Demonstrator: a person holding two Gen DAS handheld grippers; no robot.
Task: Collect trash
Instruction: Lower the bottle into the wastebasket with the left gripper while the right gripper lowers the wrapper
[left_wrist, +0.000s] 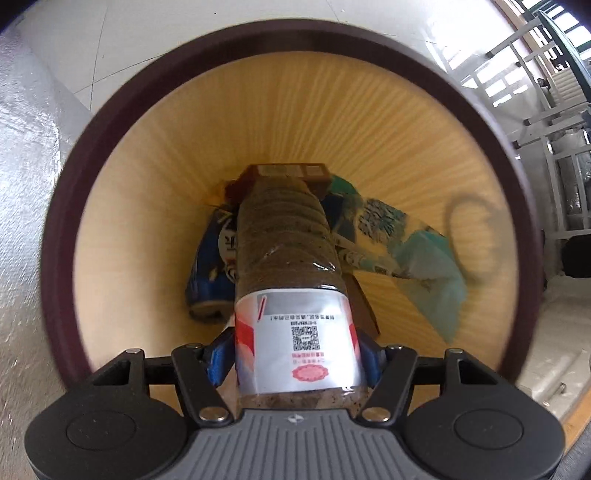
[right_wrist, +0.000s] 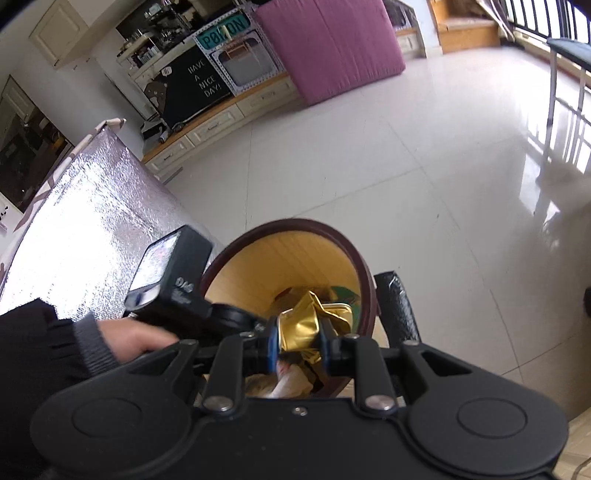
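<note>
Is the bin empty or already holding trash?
Holding trash. Down inside the bin lie a blue can, a green wrapper and a brown box.

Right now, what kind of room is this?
Probably a living room in a home. There is a glossy white tiled floor, a low cabinet with drawers along the wall, a sign reading "Have a nice day", and a round waste bin.

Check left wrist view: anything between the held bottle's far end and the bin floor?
Yes. Left wrist view: under the bottle in the left gripper lie a blue can, brown carton, green wrappers in the bin.
</note>
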